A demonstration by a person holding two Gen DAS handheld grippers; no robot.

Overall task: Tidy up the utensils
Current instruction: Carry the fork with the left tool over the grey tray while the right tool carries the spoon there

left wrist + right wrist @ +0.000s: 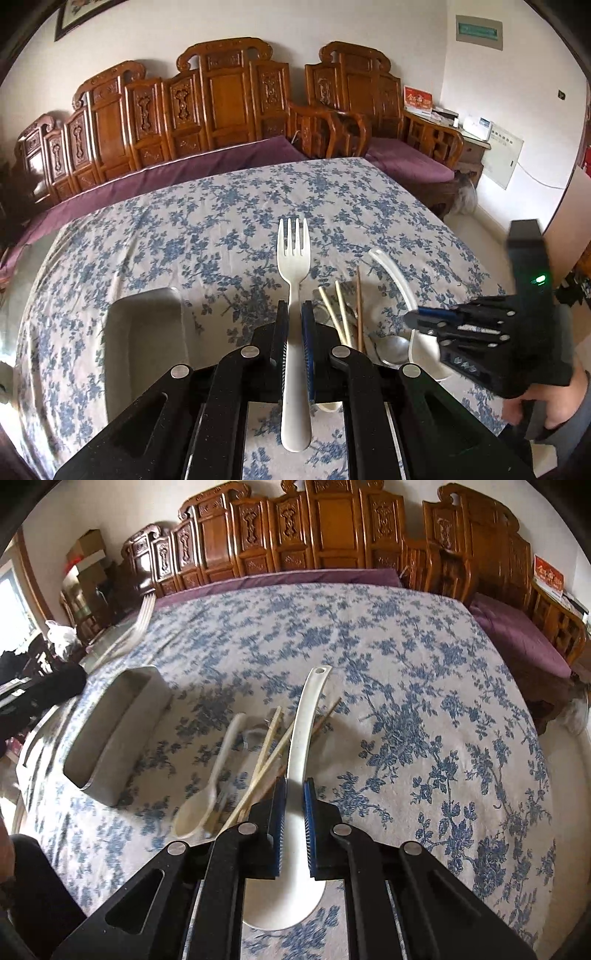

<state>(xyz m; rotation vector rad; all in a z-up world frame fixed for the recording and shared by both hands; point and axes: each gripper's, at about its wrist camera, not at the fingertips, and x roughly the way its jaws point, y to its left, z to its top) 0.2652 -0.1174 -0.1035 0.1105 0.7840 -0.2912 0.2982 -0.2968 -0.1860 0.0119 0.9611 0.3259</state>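
1. We see a table under a blue-flowered tablecloth (pixel 406 664), with a carved wooden bench (pixel 221 103) behind it
2. On the cloth stands a long, pale, open-topped utensil box (pixel 114 731), to the left of the loose utensils and well apart from both grippers
3. Our left gripper (pixel 294 314) is clamped on the handle of a white plastic fork (pixel 293 266), tines pointing away
4. Our right gripper (pixel 294 794) is clamped on the handle of a white ladle-shaped spoon (pixel 303 731), its bowl beneath the jaws
5. Left of that spoon lie bamboo chopsticks (pixel 266 753) and a small white spoon (pixel 207 790)
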